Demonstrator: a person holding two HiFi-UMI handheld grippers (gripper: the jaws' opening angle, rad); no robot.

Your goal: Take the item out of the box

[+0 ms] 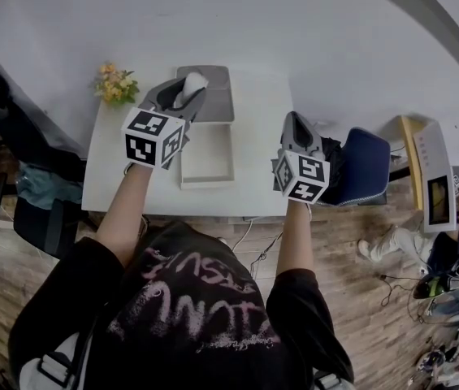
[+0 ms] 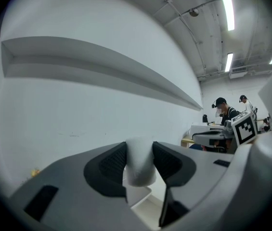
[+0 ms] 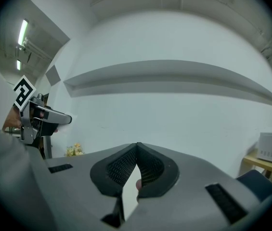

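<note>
Left gripper [image 1: 179,96]: jaws set partway apart and clamped on the white item [image 1: 194,82], pads pressing its two sides; held up over the far half of the table.
White item: a small, rounded, upright piece, perhaps a short cylinder; it is raised clear of the box, above the lid.
Box [image 1: 207,182]: a white open tray at the middle of the table [image 1: 123,177], towards its near edge.
Lid [image 1: 221,100]: grey, lying just beyond the tray, towards the far edge.
Right gripper [image 3: 136,145]: jaws closed tip to tip with nothing between them; it is by the table's right edge, well apart from the box.
Flowers [image 1: 115,84]: a small yellow bunch at the far left corner of the table.
Blue chair [image 1: 367,165]: just off the table's right edge, behind the right gripper.
</note>
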